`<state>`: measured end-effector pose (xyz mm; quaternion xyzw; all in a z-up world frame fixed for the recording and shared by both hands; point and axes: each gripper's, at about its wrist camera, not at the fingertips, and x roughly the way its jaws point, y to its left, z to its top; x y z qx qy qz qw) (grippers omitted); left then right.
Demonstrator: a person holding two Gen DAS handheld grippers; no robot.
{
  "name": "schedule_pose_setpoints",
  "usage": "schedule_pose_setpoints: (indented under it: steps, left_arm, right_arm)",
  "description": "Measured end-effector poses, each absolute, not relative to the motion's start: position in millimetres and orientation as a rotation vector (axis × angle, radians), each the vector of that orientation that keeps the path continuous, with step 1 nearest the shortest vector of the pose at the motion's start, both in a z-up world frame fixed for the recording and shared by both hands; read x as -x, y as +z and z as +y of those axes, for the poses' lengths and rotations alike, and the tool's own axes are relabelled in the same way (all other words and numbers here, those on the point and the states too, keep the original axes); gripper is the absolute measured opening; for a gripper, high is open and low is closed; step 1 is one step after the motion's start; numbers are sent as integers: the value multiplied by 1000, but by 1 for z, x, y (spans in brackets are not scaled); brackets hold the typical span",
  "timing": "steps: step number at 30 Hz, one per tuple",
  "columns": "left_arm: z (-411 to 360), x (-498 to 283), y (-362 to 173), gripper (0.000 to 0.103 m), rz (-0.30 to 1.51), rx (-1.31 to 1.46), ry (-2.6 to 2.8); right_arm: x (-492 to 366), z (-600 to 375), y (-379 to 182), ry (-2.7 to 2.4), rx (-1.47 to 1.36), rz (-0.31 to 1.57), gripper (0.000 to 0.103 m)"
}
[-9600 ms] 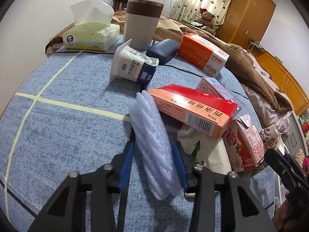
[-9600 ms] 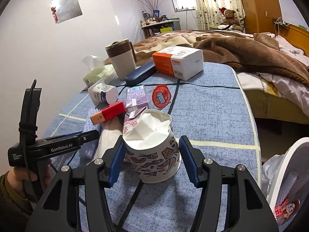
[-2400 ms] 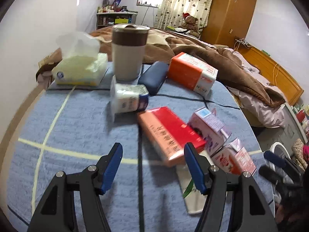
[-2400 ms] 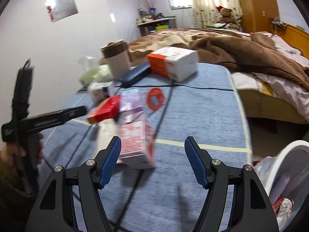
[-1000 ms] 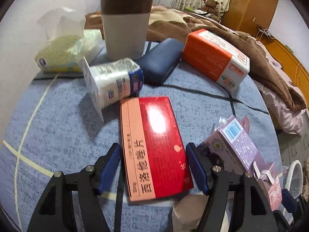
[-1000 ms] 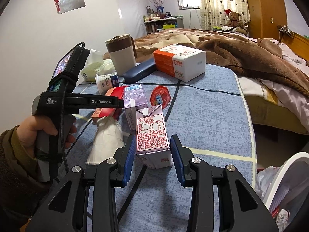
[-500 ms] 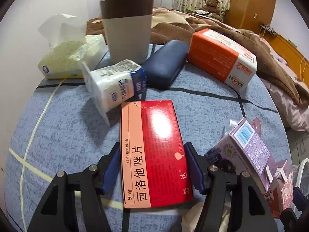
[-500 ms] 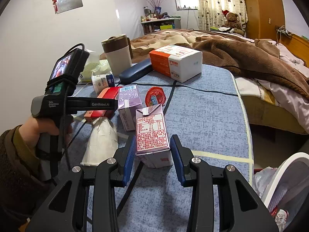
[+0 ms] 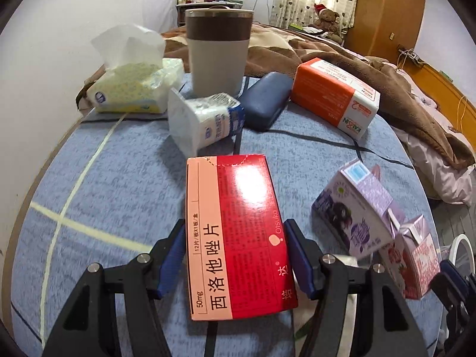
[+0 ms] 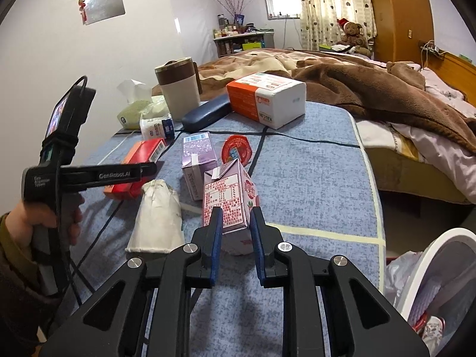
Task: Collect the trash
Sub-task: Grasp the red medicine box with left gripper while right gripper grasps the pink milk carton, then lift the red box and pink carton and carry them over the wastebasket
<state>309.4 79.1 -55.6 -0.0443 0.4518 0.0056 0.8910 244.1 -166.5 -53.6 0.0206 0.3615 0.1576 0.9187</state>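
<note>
The pink strawberry milk carton (image 10: 230,205) stands upright between the pads of my right gripper (image 10: 235,239), and the pads press on its two sides, so I hold it clamped. It seems to rest on the blue table cloth (image 10: 312,184), or only just above it; I cannot tell which. The red medicine box (image 9: 235,232) lies flat in front of my left gripper (image 9: 235,255), between its blue pads. The pads touch both long edges, so I judge this one is also clamped on the box.

Just beyond the pink carton, the purple carton (image 10: 198,163) stands, and a red foil lid (image 10: 237,149) lies beside it. To the left of my right gripper lies a crumpled white paper bag (image 10: 157,217). Further ahead of my left gripper a white yogurt cup (image 9: 205,125) lies on its side.

The step in hand, I think, is the picking: both tools have a piece of trash and neither is carried away yet. The white trash bin (image 10: 434,270) is low at the right of my right gripper, beyond the table edge. The next move calls for lifting the carton straight up, clear of the purple carton, then swinging right and down over the bin before I let go. The box must then follow the same way.
</note>
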Motion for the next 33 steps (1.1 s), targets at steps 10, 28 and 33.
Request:
schedule_pose_setpoints:
  steps: [10,28,33]
  left_arm:
    - [76,-294,-51,66,914,69,4]
    - [67,-257,-27,66,856,53,-47]
    - [59,-240,-16,66,828,32,-62]
  right_arm:
    - [-250,-158,-58,308,-8,767,60]
    - [-250,-146,-61,283,56,770,40]
    - [-237,-149,-51,287,37,743,40]
